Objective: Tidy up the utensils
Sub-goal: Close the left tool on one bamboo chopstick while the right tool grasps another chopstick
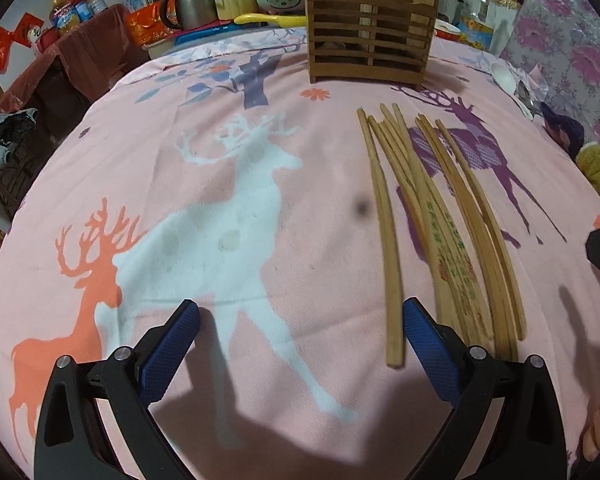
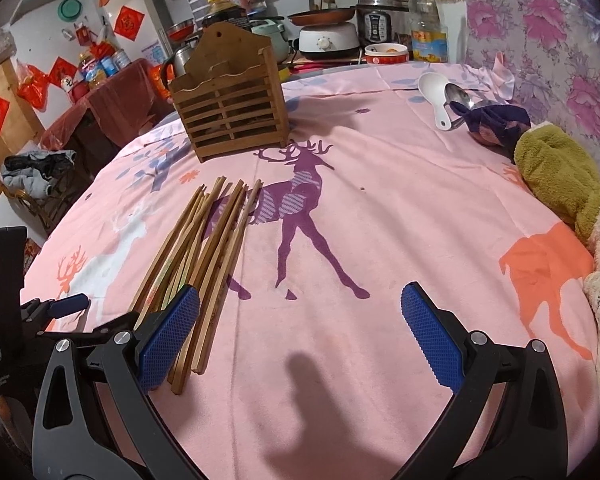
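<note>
Leftmost, the left gripper (image 1: pixel 300 332) hovers with its fingers spread wide and nothing between them, over a pink cloth (image 1: pixel 308 248) printed with deer. Just beside its right finger (image 1: pixel 424 340) lies a bundle of wooden chopsticks (image 1: pixel 440 220); one carries a green and red printed pattern too blurred to read. Ahead stands a slatted wooden holder (image 1: pixel 370 28). Further right, the right gripper (image 2: pixel 300 328) is likewise wide and empty, the chopsticks passing under its left finger (image 2: pixel 172 328). Beyond its right finger rest a white spoon (image 2: pixel 434 88) and a metal spoon (image 2: pixel 462 98).
</note>
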`<state>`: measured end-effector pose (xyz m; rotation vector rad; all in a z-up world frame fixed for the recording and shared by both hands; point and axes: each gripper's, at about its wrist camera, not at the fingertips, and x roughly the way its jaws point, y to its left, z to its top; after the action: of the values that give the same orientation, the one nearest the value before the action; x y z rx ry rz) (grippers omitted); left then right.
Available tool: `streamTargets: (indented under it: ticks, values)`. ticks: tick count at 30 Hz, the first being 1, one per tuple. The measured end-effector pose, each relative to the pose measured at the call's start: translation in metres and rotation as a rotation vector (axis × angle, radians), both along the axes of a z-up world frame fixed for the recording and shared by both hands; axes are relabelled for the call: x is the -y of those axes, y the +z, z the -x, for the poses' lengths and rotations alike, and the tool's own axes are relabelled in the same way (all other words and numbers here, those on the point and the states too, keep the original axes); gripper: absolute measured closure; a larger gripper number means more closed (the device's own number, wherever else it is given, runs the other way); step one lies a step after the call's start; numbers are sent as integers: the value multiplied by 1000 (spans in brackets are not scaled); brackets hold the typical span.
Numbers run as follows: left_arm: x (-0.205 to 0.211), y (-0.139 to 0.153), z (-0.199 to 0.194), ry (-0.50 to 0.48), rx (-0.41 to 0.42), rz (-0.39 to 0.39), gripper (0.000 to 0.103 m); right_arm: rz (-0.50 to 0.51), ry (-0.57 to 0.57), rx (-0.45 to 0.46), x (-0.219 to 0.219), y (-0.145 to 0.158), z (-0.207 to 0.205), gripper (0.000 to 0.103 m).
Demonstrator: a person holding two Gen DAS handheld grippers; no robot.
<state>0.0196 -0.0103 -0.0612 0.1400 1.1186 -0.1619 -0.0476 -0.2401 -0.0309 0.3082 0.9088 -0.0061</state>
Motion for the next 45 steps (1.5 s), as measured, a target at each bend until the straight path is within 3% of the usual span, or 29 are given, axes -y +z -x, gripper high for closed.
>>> streamTargets:
  ticks: [5,7,9,12,15,19,26,28,31,35,36,38,44,45]
  values:
    - [-9,4,-3,51,24,-15,7,-5,1,2,1,-1,0,6]
    - [-16,9,-5,76,49,8,26,-6,1,3,2,-1,-1,6]
    - [-21,11,-5,92,59,7,53,-9,4,-1,1,-1,-1,6]
    - [-22,15,-3,68,70,42,74,-16,23,-8,-1,-3,-2,6]
    - [-8,15,3,9,82,20,90,-10,50,-4,-6,-3,-1,6]
    - [-2,15,8,-22,104,4,93,4,134,5,-20,-1,3,6]
    - [-38,12,-3,86,48,112,92,221,295,-8,-60,-6,24,14]
    - [-41,12,-4,94,45,123,91,275,319,-30,-70,-10,22,23]
    - [-39,12,-3,89,48,110,91,266,307,-72,-66,-17,15,37]
    - [-35,12,-1,75,55,85,90,287,190,-83,-44,-19,7,39]
    - [-34,12,-1,72,55,84,89,241,181,-80,-36,-18,7,39]
    - [-34,12,-1,68,57,82,88,187,217,-55,-37,-16,11,39]
    - [-27,11,1,52,68,44,84,233,355,-28,-70,-13,15,39]
    - [-25,11,1,48,71,34,83,244,362,-43,-73,-15,13,45]
